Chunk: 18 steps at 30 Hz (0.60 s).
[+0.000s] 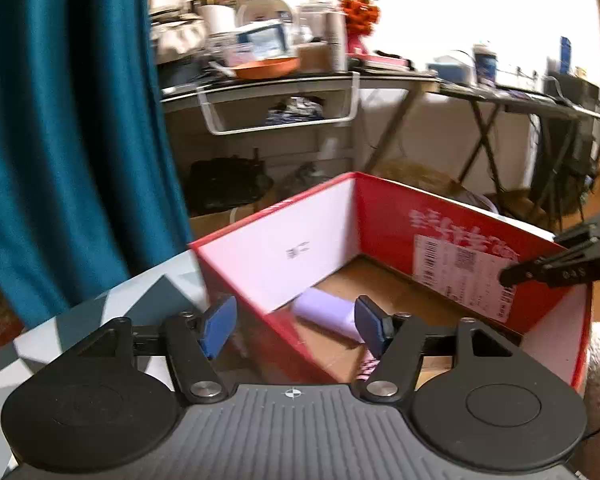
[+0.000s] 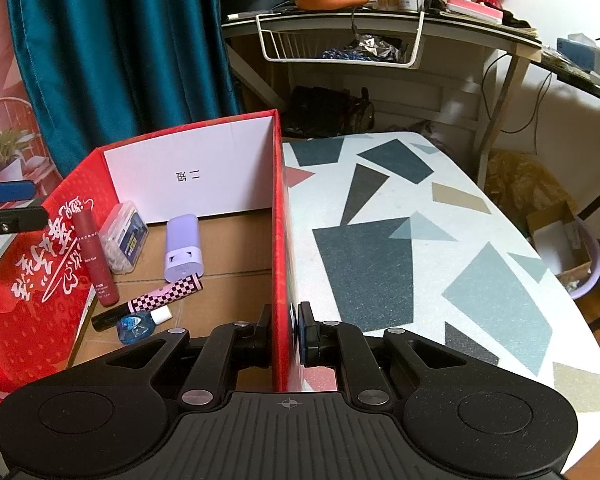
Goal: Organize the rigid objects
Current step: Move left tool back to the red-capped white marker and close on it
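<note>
A red cardboard box with white inner walls stands on the patterned table. Inside lie a lilac container, a dark red tube, a clear cotton swab case, a checkered pink tube and a small blue bottle. My right gripper is shut on the box's right wall. My left gripper is open, its fingers astride the box's left wall, not touching it. The lilac container shows between its fingers.
A teal curtain hangs behind the box. A cluttered desk with a white wire basket stands beyond the table. A lilac bin with a cardboard box in it sits on the floor at the right.
</note>
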Available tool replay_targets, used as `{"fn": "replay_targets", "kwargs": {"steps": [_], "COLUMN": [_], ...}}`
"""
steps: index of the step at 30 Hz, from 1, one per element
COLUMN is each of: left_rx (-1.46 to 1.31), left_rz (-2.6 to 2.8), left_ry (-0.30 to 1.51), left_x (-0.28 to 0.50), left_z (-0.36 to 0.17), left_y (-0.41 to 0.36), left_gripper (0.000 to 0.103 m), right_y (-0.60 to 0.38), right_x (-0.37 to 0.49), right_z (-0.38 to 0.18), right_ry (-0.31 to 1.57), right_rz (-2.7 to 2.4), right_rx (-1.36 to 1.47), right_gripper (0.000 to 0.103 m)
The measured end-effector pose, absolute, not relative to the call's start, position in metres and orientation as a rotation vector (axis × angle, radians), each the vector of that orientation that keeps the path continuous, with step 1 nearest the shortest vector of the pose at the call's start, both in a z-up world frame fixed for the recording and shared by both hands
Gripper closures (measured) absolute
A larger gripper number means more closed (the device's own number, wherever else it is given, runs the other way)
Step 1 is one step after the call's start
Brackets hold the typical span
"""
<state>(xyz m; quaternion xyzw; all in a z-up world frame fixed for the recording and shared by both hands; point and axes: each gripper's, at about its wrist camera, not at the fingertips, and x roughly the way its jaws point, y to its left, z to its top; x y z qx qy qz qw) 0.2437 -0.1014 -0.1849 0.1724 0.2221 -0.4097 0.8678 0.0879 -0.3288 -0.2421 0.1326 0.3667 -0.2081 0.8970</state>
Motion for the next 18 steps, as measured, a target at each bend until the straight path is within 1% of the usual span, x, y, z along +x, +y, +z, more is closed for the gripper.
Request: {"fn": "replay_targets", "kwargs": {"steps": [2, 3, 6, 14, 18], "left_rx": [0.309, 0.269, 0.168, 0.042, -0.124], "left_rz": [-0.815, -0.788, -0.717, -0.47, -0.37], "left_ry": [0.471, 0.479, 0.518, 0.628, 0.722], "left_x": [0.25, 0.254, 0.268, 0.295, 0.306], "left_z": [-0.182, -0.182, -0.18, -0.193, -0.206], "left_y": [-0.088, -0.079, -0.052, 0.012, 0.039], "left_gripper": [0.022, 0.021, 0.021, 0.021, 0.021], "right_y": [-0.329, -0.329, -0.329, -0.329, -0.329], "right_x": [0.088, 0.088, 0.087, 0.087, 0.087], "right_z": [-0.242, -0.242, -0.243, -0.242, -0.242], "right_ry": [0.759, 0.758, 0.755, 0.754, 0.754], "right_rz": [-0.431, -0.43, -0.43, -0.428, -0.428], "right_rx": [0.277, 0.278, 0.28, 0.284, 0.283], "right_gripper": [0.093, 0.093, 0.093, 0.092, 0.092]}}
